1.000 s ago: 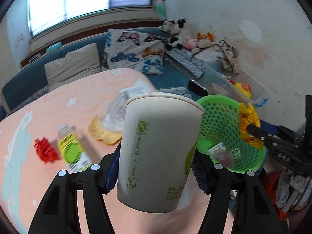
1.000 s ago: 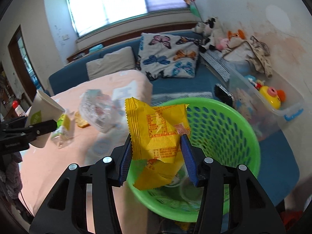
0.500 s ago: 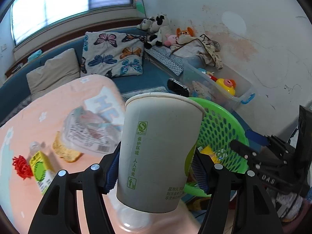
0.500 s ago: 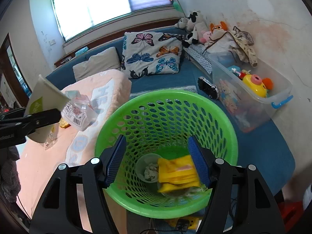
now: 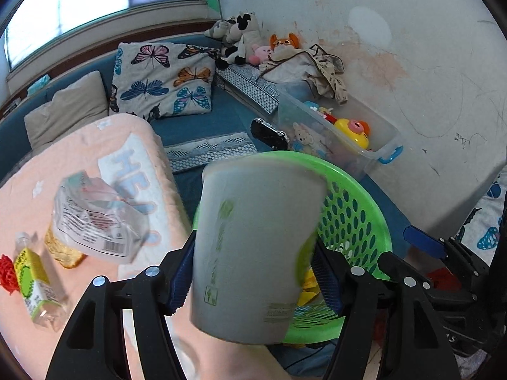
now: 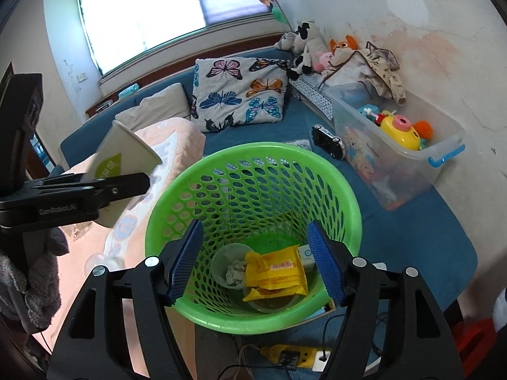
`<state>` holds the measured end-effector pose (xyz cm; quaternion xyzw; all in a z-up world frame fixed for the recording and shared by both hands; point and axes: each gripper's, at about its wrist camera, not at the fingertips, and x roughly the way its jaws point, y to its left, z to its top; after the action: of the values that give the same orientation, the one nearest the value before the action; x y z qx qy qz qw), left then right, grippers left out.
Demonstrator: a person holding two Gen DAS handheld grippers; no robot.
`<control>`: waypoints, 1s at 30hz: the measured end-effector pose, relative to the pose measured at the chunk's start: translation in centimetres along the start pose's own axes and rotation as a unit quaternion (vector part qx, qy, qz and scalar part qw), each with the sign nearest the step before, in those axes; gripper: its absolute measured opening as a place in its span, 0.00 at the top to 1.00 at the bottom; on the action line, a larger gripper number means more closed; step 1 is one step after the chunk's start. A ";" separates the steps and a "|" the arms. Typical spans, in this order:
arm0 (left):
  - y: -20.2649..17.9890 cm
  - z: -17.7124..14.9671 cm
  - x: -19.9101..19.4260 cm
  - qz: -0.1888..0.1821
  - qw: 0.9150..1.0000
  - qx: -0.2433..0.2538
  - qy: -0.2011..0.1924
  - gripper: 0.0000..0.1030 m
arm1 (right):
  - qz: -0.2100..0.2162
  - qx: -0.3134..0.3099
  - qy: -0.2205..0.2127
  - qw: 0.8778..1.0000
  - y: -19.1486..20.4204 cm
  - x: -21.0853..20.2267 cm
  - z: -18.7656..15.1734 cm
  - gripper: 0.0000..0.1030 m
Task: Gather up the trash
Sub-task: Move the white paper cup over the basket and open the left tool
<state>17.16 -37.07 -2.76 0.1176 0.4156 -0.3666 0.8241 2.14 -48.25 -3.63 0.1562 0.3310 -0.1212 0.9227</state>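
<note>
Right wrist view is showing the right gripper (image 6: 255, 258) hanging spread and empty over the green basket (image 6: 348, 202), where a yellow wrapper (image 6: 274, 274) is lying. The left gripper (image 5: 253, 274) is pinching a paper cup (image 5: 253, 253) beside the rim; a bottle (image 5: 33, 281) and plastic bag (image 5: 95, 221) are waiting on the pink blanket (image 5: 63, 158).

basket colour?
Bright green mesh basket, clearest in the right wrist view.

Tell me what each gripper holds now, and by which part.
The left gripper holds the paper cup by its side wall, pads on opposite sides. The right gripper is open and holds nothing.
</note>
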 end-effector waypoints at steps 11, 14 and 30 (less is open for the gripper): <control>-0.2 -0.6 -0.7 -0.001 1.000 -0.001 -0.009 0.24 | 0.003 0.004 0.000 1.000 -0.1 -0.4 -0.5 0.34; 0.8 -1.0 -1.7 0.018 1.000 0.000 -0.012 0.24 | 0.009 -0.002 -0.001 1.000 0.5 -0.7 -0.5 0.34; 14.1 -4.3 -6.4 0.161 0.982 -0.101 -0.012 0.24 | 0.047 -0.061 -0.008 0.997 7.0 -0.3 1.3 0.31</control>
<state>22.03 -21.77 -2.06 0.0950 0.4164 -0.1871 0.8846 4.98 -42.23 -1.07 0.1144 0.3230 -0.0584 0.9377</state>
